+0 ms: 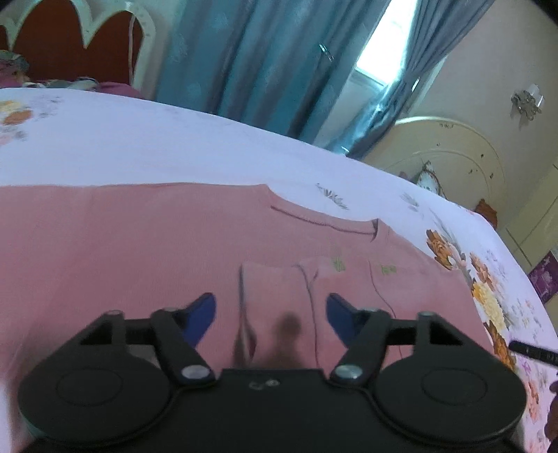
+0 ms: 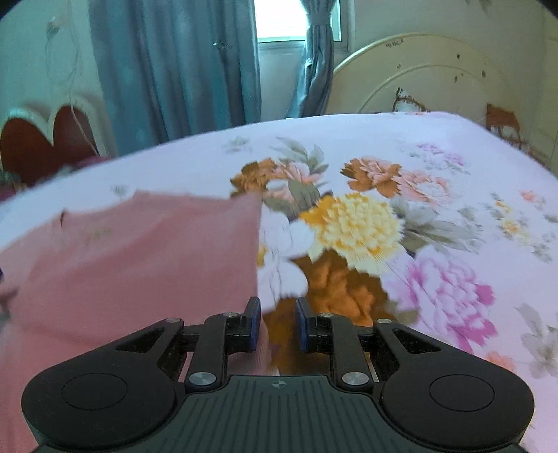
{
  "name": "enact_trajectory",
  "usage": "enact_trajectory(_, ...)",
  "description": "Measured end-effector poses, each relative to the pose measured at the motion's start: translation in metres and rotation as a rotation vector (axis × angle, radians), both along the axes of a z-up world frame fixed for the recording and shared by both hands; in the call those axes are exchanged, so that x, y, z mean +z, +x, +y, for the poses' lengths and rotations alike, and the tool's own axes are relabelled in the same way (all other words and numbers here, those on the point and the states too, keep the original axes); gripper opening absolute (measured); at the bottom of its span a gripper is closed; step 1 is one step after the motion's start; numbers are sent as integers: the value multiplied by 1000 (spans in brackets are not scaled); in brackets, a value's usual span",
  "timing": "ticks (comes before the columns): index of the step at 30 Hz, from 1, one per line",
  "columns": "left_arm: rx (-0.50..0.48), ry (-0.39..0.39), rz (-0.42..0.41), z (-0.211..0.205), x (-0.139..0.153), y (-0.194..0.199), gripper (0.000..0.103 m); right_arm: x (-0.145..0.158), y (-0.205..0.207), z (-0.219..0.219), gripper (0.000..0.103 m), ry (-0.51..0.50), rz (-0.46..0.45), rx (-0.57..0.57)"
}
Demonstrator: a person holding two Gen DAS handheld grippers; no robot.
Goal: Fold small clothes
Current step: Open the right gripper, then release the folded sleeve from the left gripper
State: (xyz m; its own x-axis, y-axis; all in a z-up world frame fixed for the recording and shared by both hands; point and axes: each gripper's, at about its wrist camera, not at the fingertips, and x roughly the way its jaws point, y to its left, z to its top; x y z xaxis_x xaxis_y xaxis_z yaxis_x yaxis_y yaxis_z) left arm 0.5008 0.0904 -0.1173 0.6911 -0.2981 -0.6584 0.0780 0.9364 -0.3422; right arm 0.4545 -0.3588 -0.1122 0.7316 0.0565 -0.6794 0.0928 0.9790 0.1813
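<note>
Pink garment [image 1: 174, 244] lies flat on the bed [image 1: 139, 146]: left tool [image 1: 271, 306], wide and empty, sits over its folded middle; right tool [image 2: 278, 322], narrow, empty, at its right edge.

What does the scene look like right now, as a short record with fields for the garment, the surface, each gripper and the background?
garment: pink garment spread flat, one corner raised off the sheet
surface: floral bedsheet
left gripper: fingers wide apart over the garment, nothing between them
right gripper: fingers apart with a narrow gap at the garment's edge; pink cloth lies by the left finger, grip unclear
background: blue curtains, window, cream headboard
</note>
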Motion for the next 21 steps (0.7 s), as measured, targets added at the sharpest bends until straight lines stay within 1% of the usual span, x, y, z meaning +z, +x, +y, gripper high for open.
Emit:
enact_trajectory(2, -31, 30, 32, -10, -6, 20, 63, 0, 26, -4, 20, 50, -17, -13)
enact_trajectory(4, -48, 67, 73, -17, -15, 37, 64, -2, 49, -7, 20, 86, -19, -19)
enact_trajectory(6, -64, 93, 70, -23, -17, 43, 65, -6, 74, -13, 20, 140, -5, -15)
enact_trajectory(7, -74, 106, 70, -26, -17, 44, 63, -9, 85, -15, 22, 157, 9, -11)
enact_trajectory(8, -83, 119, 61, -28, -16, 45, 44, -13, 95, -17, 25, 168, 20, -10)
enact_trajectory(9, -100, 111, 56, -29, -18, 45, 28, -17, 104, -19, 33, 183, 26, -3)
enact_trajectory(11, -105, 82, 43, -29, -19, 42, 21, -26, 117, -22, 33, 212, 45, 14)
enact_trajectory(13, -99, 81, 4, -28, -20, 36, 13, -33, 127, -22, 33, 231, 61, 45)
enact_trajectory(14, -81, 57, -42, -24, -18, 31, 10, -36, 131, -19, 26, 214, 65, 70)
enact_trajectory(15, -54, 16, -106, -20, -15, 22, 10, -35, 131, -15, 3, 170, 64, 80)
enact_trajectory(16, -31, -1, -144, -16, -14, 15, 10, -32, 129, -13, 3, 136, 39, 82)
enact_trajectory(17, -18, 28, -126, -17, -17, 13, 9, -30, 126, -12, 3, 114, 16, 81)
enact_trajectory(19, -13, 44, -83, -17, -31, 13, 10, -41, 127, -9, 2, 73, 44, 85)
enact_trajectory(20, -9, 42, -90, -17, -33, 12, 11, -42, 127, -9, 2, 70, 33, 88)
enact_trajectory(21, -8, 45, -81, -17, -32, 13, 18, -41, 128, -8, 2, 66, 39, 89)
